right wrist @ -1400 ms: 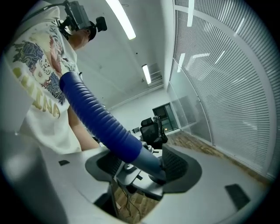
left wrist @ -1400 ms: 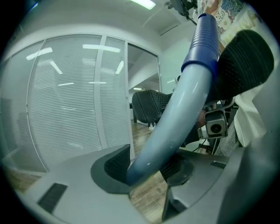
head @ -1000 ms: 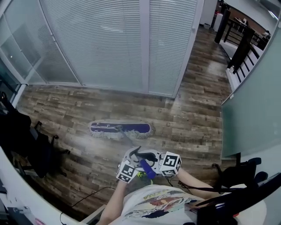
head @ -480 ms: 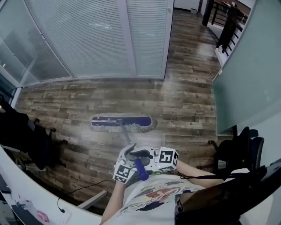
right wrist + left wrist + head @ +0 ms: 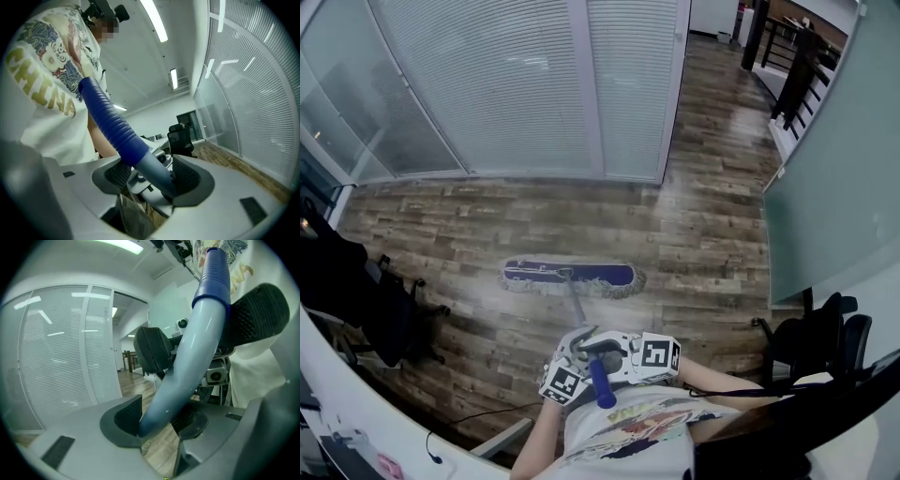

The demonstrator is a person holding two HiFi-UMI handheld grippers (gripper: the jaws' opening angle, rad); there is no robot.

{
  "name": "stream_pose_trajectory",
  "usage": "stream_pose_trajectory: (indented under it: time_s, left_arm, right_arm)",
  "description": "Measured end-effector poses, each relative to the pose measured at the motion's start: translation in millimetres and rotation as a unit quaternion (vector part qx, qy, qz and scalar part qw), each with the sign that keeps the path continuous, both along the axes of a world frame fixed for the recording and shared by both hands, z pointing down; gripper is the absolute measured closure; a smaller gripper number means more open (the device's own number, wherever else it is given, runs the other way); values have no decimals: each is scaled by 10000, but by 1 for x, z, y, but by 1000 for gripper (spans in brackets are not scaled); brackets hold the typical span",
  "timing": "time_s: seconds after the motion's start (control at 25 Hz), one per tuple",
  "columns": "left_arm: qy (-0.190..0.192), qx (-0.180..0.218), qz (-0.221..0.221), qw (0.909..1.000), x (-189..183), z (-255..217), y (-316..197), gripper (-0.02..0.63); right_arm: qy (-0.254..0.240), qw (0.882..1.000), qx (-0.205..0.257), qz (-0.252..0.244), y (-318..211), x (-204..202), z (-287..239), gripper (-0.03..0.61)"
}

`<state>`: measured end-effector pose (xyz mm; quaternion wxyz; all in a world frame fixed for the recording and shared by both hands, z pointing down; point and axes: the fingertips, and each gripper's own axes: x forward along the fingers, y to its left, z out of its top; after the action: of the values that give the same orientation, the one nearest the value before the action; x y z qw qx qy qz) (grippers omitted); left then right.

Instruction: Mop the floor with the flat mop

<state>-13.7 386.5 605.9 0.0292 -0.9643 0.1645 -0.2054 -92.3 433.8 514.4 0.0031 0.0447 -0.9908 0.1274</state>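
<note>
A wooden floor (image 5: pixel 712 234) filled the middle of the head view. A wall of shut white blinds (image 5: pixel 516 84) stood across it from 10 to 12 o'clock, and a frosted glass panel (image 5: pixel 834 169) closed off the 3 o'clock side. A white desk edge (image 5: pixel 337 394) curved through 8 o'clock. A black chair (image 5: pixel 366 300) stood at 9 o'clock, just beside the desk, and a second chair (image 5: pixel 825 337) at 4 o'clock, below the glass panel. The person's printed white shirt (image 5: pixel 628 436) showed at 6 o'clock.

The flat mop head (image 5: pixel 570 276) lay flat on the floor near the centre, its long side running from 9 to 3 o'clock, with a pale fringe around a purple top. It sat at about 11 o'clock from the two grippers and well apart from both chairs. Its grey pole (image 5: pixel 577 307) rose from the middle of the head toward 6 o'clock and ended in a ribbed blue grip (image 5: pixel 600 382) just in front of the shirt.

The left gripper (image 5: pixel 577 345) and the right gripper (image 5: pixel 614 354) met at the pole, close together, the left one a little nearer the mop head. In the left gripper view the jaws were clamped on the grey pole, which crossed between the pads on a slant toward 1 o'clock. In the right gripper view the jaws were likewise clenched on the pole just below the blue grip, which ran up toward 10 o'clock.
</note>
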Motion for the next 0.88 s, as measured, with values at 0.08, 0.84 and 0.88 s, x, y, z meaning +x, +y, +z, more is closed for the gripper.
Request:
stream_pose_trajectory:
  time_s: [0.08,0.84,0.88]
  left_arm:
    - [-80,62,143,9998,-11,2,-18,461]
    - [193,-70,97,9997,-100,-3,-308,462]
    - [199,-69,85,9997,-101,-4,-320,463]
  right_arm:
    - [57,9998,45,-160,-19,-12,1,301]
    - [26,9995,1,315,-311,-99,6,299]
    - [26,9995,15,301,-323,-101,5,299]
